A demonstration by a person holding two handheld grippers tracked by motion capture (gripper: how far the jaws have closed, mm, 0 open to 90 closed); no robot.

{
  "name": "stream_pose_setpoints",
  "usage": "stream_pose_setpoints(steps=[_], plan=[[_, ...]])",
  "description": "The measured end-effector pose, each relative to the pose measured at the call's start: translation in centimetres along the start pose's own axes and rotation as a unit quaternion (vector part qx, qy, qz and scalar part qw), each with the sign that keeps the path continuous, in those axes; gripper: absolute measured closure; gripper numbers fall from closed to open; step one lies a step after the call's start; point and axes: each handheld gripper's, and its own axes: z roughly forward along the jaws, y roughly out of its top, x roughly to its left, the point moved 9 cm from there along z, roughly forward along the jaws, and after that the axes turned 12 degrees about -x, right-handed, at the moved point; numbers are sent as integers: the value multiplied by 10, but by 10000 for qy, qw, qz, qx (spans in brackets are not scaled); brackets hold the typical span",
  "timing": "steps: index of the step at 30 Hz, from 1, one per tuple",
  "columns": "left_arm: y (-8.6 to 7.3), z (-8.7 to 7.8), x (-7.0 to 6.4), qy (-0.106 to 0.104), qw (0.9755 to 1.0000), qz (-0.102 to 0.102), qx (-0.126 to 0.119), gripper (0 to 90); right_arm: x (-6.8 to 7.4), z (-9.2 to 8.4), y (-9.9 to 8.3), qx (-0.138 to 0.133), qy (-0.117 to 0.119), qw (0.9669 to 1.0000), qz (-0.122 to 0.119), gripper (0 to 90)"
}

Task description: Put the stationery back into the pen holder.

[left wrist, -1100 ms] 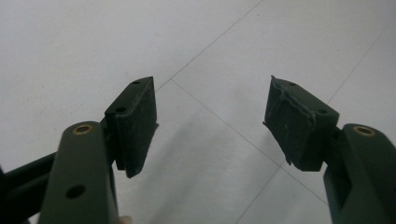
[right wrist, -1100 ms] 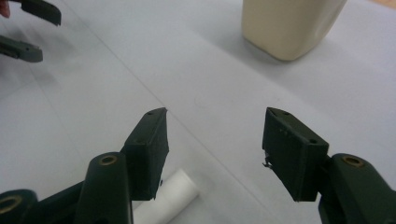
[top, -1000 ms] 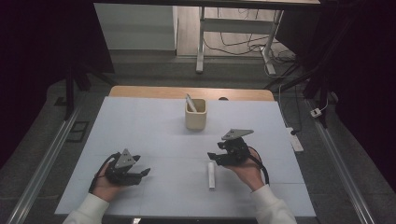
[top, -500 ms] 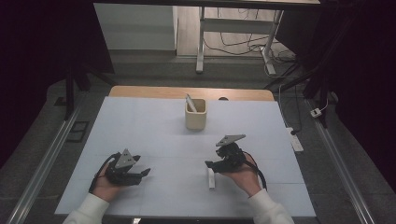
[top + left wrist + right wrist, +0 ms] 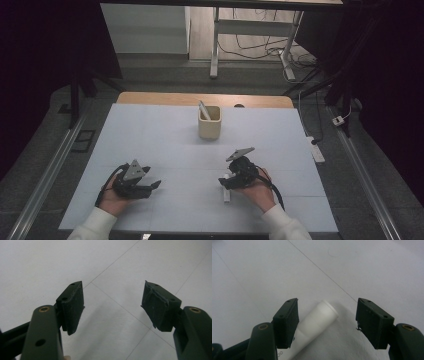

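From above, the right gripper [image 5: 225, 181] is seen low over the white table [image 5: 165, 145], a white tube [image 5: 226, 192] lying just under its tip; the cup [image 5: 209, 123] stands well apart at 12 o'clock. The left gripper [image 5: 152, 185] is held at 9 o'clock of it. Along the left gripper [image 5: 112, 306], jaws are spread over bare table. Along the right gripper [image 5: 327, 323], jaws just widened are parted, and the tube [image 5: 314, 326] lies unpinched between them, nearer the 9 o'clock pad [image 5: 287, 322].

1 white bench [image 5: 165, 140], 1 cup [image 5: 209, 125], 1 white stick in the cup [image 5: 204, 109], 1 white tube lying flat [image 5: 317, 322], 2 grippers: left gripper [image 5: 152, 186], right gripper [image 5: 224, 182]
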Motion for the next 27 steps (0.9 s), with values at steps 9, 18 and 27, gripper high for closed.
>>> stream_pose_setpoints(steps=[9, 18, 27], plan=[[0, 0, 0, -5, 10000, -2, -4, 343, 3, 5, -5, 138, -23, 9999, 59, 366], [0, 0, 0, -10, 10000, 5, 4, 343, 6, 8, -9, 265, 46, 9995, 176, 391], [0, 0, 0, -20, 10000, 8, 11, 343, 9, 9, -10, 359, 13, 9992, 148, 470]])
